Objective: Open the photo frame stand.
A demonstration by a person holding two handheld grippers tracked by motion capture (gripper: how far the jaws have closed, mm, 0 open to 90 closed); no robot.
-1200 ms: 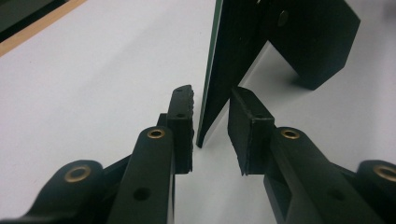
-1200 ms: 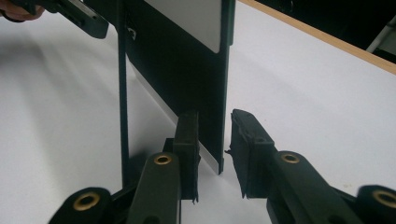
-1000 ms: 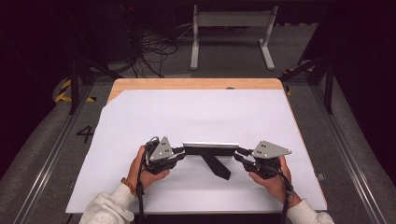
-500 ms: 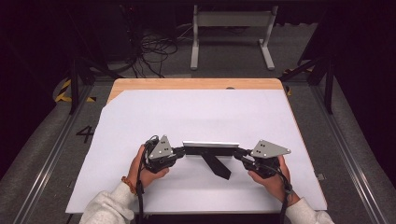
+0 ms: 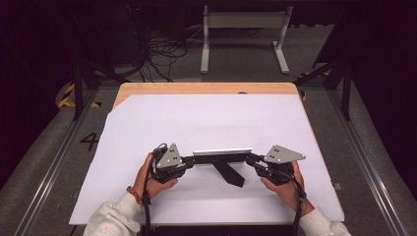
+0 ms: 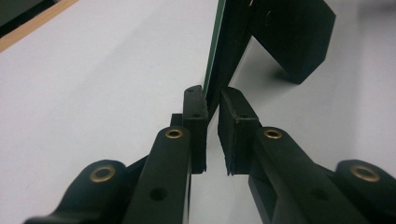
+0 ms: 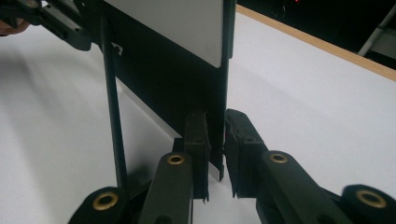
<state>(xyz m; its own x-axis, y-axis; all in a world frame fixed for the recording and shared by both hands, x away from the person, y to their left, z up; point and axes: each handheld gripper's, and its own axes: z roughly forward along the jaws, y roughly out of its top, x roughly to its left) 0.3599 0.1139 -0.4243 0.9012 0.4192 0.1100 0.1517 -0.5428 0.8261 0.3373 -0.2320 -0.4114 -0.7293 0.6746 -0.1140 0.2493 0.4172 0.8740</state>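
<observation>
A thin dark panel [image 5: 221,153] with a pale grey face stands on edge on the white sheet, with a black strut [image 5: 228,173] angling out toward me. My left gripper [image 5: 189,160] is shut on the panel's left end. In the left gripper view the green-edged panel [image 6: 233,46] runs between the pads [image 6: 194,112] of that gripper [image 6: 212,105]. My right gripper [image 5: 252,158] holds the right end; its jaws have just been closing with the panel's edge between them. In the right gripper view the panel [image 7: 173,28] sits between the jaws of that gripper [image 7: 215,126].
A white sheet [image 5: 196,118] covers most of a wooden table [image 5: 206,88]. The table's front edge lies just below my hands. Beyond the far edge, a grey metal frame [image 5: 241,22] and loose cables [image 5: 162,49] are on the dark floor.
</observation>
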